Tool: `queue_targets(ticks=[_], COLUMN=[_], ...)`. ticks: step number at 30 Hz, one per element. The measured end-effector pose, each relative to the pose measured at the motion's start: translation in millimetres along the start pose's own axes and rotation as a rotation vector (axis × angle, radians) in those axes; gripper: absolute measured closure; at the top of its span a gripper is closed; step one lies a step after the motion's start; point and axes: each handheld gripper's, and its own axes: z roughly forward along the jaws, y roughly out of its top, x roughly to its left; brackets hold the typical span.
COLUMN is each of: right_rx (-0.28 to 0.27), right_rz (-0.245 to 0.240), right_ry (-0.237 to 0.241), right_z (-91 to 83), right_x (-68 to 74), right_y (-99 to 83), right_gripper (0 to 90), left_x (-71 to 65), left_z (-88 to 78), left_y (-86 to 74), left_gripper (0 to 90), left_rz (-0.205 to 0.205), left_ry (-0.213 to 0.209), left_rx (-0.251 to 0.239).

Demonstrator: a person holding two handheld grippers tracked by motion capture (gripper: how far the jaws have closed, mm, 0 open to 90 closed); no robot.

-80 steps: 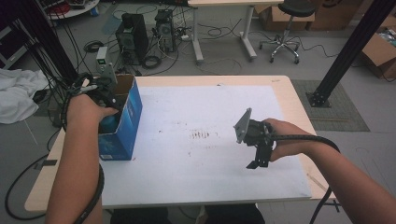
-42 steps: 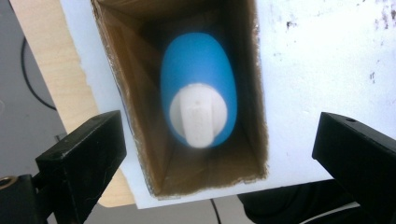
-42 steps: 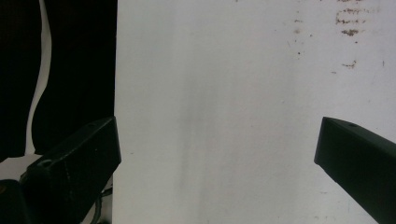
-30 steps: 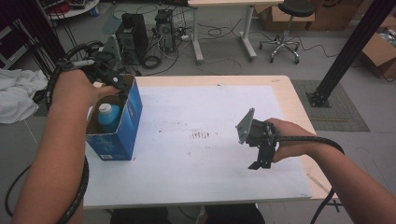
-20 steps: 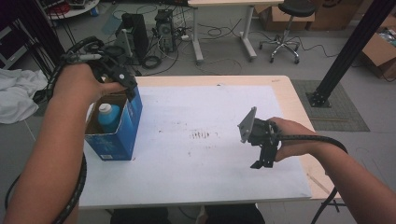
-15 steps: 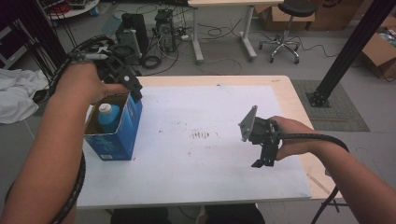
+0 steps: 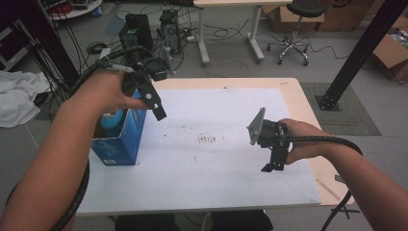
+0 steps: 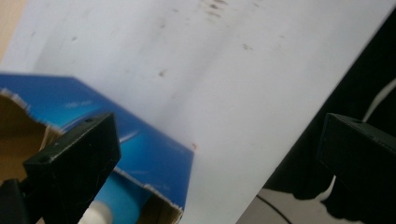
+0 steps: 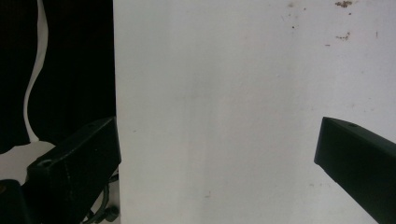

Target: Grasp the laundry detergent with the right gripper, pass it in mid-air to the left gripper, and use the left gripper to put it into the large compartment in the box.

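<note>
While the left gripper [image 7: 155, 102] hangs empty, jaws spread, above the blue carton [image 7: 120, 139], its blue bottle [image 7: 111, 123] stands inside.
Next likely calls for another item; the right gripper [image 7: 273, 161], jaws apart, holds nothing.

No lettering, number or brand can be read anywhere. The blue carton [image 7: 120, 139] carries pale markings on its side, too blurred to make out, and the white worktop [image 7: 216, 159] bears only brown stains.

Grey floor [image 7: 231, 53], trailing cables [image 7: 226, 33], office stool [image 7: 291, 29], cardboard boxes [image 7: 392, 50].
</note>
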Motion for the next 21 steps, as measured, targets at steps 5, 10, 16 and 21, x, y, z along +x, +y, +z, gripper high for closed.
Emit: queue_targets(ticks=[5,10,16,21], right_rx=[0.018,0.026,0.035,0.035], right_rz=[0.009,0.01,0.008,0.007], right_ry=[-0.008,-0.009,-0.005,-0.002], right_z=[-5.8,-8.2,-7.2,-7.0], right_x=[-1.6,-1.8,-3.0,-5.8], right_y=[-1.2,1.1,5.7,7.6], right_gripper=[0.0,0.0,0.0,0.0], left_x=[-22.9,-40.4,-46.6,-45.0], left_z=[12.7,27.5,37.2,39.1], left_y=[10.5,17.1,20.0,19.9], left_gripper=[0.1,0.1,0.1,0.1], left_rz=[0.165,0.3,0.354,0.359], left_ry=[0.016,-0.022,-0.033,-0.023], left_rx=[0.046,0.079,0.083,0.097])
